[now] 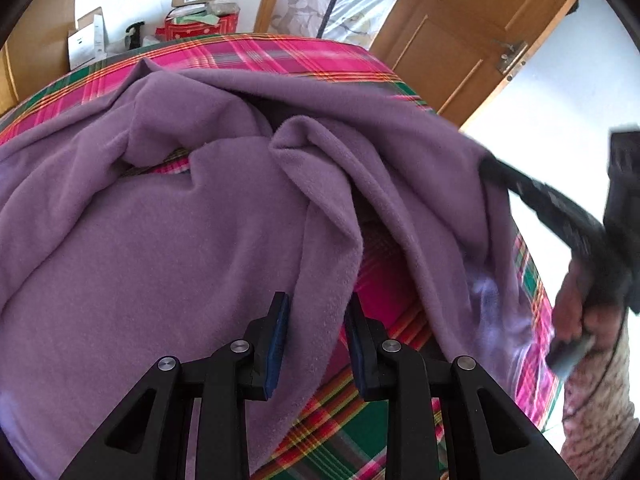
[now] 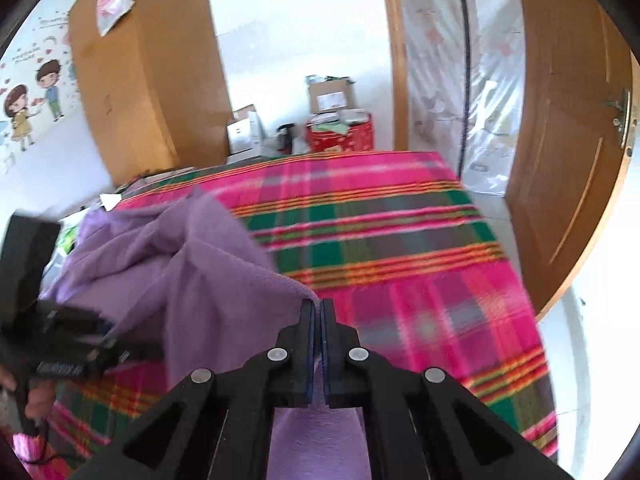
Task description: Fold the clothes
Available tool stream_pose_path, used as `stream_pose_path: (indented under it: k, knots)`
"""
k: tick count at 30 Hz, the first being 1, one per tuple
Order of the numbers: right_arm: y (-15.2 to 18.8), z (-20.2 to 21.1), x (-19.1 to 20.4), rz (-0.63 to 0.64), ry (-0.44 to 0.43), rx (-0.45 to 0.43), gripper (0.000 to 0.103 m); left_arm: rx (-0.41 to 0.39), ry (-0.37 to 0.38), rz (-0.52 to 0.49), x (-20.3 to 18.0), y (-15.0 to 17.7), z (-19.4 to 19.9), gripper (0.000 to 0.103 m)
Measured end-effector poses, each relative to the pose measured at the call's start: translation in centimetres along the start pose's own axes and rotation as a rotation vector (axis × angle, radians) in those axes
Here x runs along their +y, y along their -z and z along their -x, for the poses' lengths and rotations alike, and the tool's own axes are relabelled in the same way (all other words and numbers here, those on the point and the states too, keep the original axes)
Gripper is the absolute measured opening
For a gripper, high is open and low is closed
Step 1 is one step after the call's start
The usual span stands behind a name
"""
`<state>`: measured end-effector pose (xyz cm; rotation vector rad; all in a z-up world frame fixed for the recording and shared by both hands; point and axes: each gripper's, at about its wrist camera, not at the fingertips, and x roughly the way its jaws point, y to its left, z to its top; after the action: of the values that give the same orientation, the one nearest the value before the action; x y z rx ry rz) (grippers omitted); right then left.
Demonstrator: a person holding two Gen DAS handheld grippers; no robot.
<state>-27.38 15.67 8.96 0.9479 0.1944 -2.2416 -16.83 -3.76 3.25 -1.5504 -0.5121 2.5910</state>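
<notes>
The purple fleece top lies bunched up on my bed with the pink and green checked blanket. My left gripper hangs just over the near edge of the top. Its jaws are wide apart, and a strip of the purple cloth runs between them, but they do not squeeze it. My right gripper has its jaws pressed tight on a corner of the top and holds it up off the blanket. My right hand grips the handle, off to the right side.
</notes>
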Motion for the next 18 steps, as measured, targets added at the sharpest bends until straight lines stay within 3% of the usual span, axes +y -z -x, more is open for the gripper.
stream_pose_path:
  k: [12, 18]
  knots:
    - [-4.9, -6.0, -5.4, -0.078, 0.192, -0.005, 0.003, 0.012, 0.032, 0.020, 0.3, 0.8, 0.3, 0.029]
    - [-7.6, -9.2, -5.7, -0.051, 0.283, -0.012, 0.003, 0.020, 0.045, 0.042, 0.7, 1.3, 0.2, 0.029]
